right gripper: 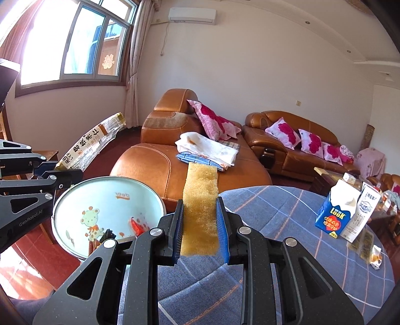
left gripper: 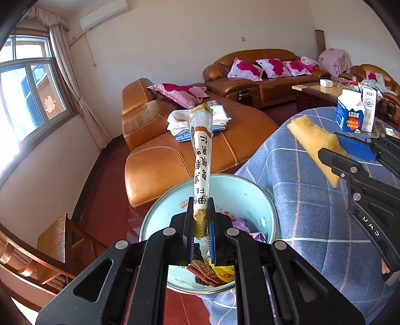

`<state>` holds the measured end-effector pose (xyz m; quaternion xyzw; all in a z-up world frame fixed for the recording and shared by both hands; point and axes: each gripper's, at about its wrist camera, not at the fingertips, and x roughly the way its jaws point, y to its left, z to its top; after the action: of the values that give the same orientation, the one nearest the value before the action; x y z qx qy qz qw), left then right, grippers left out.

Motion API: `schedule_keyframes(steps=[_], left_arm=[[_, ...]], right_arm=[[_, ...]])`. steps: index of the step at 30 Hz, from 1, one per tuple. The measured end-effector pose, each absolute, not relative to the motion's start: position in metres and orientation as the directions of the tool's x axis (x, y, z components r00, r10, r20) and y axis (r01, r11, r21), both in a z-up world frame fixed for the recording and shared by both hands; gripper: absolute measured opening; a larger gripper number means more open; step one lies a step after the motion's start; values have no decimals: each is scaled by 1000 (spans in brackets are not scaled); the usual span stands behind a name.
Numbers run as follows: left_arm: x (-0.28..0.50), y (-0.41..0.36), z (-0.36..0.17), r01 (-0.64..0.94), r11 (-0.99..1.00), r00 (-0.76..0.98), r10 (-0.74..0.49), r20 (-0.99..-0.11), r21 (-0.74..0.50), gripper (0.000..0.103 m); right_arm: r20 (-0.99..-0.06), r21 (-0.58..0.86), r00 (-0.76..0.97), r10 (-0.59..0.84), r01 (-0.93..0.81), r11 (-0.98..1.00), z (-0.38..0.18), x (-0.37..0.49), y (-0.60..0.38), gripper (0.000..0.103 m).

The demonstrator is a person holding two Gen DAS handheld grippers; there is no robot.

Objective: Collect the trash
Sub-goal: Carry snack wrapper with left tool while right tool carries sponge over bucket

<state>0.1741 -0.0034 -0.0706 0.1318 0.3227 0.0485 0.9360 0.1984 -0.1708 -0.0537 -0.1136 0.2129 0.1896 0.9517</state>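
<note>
A tan leather sofa [left gripper: 200,150] is seen along the far wall, with pink flowered cushions [left gripper: 246,68] laid on it and folded cloths [right gripper: 207,150] piled on its near seat; a window [left gripper: 27,95] is set in the wall at the left, and an air conditioner [right gripper: 192,15] is mounted above. A round table is covered by a blue checked cloth [right gripper: 287,212], shown in the right half of both views. A pale blue bin [left gripper: 250,197] is placed on the red floor just beside the table edge; a cartoon animal is printed on its inner wall, and wrappers [left gripper: 212,272] in red, yellow and purple are seen lying at its bottom. Two cartons [right gripper: 345,212], one blue and one white, are stood side by side on the far part of the cloth; small packets [right gripper: 372,255] are left near them. A long printed wrapper [left gripper: 201,160] is pinched by its lower end in the left gripper [left gripper: 200,225], whose jaws are drawn narrow on it; it is held upright over the bin's mouth, its top end well above the rim. A yellow sponge [right gripper: 200,212] is clamped between the blue pads of the right gripper [right gripper: 200,230], held above the cloth near the table edge, just beside the bin.
</note>
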Motion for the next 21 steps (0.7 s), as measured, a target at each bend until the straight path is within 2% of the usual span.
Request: schedule_keyframes(steps=[21], left_arm=[[175, 11, -71, -75, 950, 770, 248, -587, 303, 9]], right_arm=[[-441, -140, 812, 383, -483, 864, -51, 205, -150, 25]])
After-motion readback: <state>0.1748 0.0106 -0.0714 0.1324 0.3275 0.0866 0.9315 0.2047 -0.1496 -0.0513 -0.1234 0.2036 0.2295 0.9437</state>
